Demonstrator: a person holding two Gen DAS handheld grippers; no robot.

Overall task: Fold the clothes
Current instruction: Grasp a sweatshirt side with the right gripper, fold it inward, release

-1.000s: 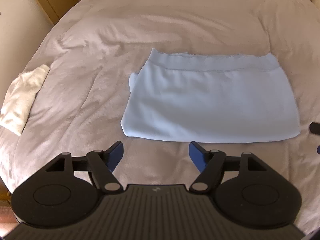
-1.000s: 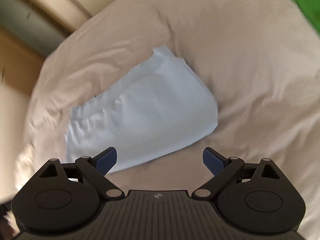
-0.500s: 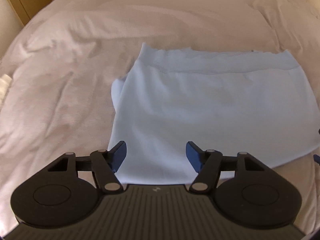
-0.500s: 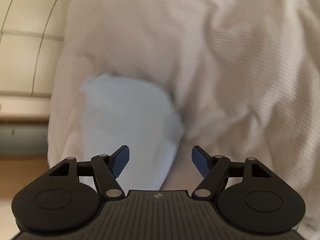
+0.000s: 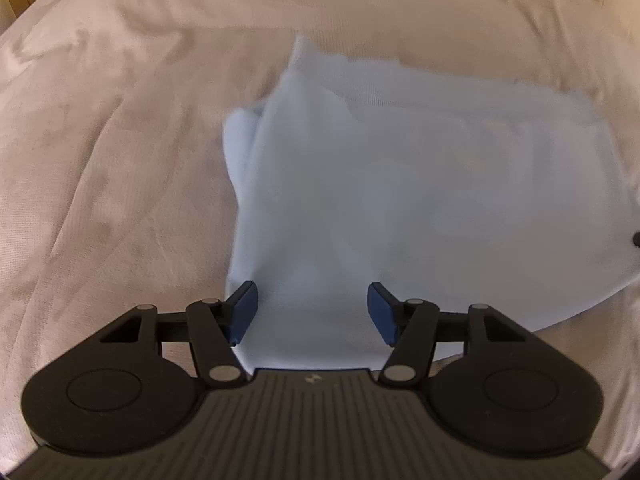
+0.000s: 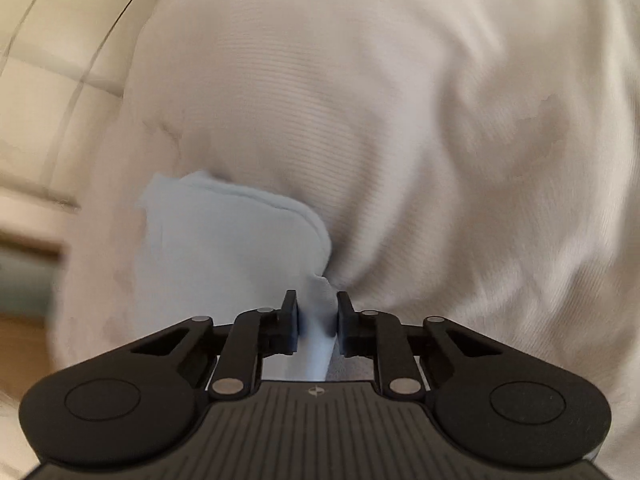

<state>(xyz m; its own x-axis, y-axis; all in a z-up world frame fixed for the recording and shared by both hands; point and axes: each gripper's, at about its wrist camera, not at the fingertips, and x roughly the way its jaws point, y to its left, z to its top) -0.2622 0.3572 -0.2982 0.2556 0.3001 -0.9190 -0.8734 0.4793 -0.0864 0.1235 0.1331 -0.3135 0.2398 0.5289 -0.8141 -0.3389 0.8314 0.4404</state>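
Observation:
A light blue folded garment [image 5: 420, 200] lies on the bed. My left gripper [image 5: 312, 312] is open, low over the garment's near left corner, with its blue fingertips [image 5: 244, 304] on either side of the cloth edge. In the right wrist view the same garment [image 6: 232, 248] shows at the lower left. My right gripper [image 6: 316, 316] is shut on a pinched corner of it. A dark bit of the right gripper [image 5: 636, 238] shows at the right edge of the left wrist view.
The pale beige bedspread [image 5: 120, 140] is creased and fills both views. It also shows in the right wrist view [image 6: 400, 120]. A cream wall or cabinet panel [image 6: 48, 80] and floor lie beyond the bed's left edge.
Both grippers have come down close to the garment. The right gripper has closed on the garment's right corner. The left gripper has moved onto the near left corner and stays open.

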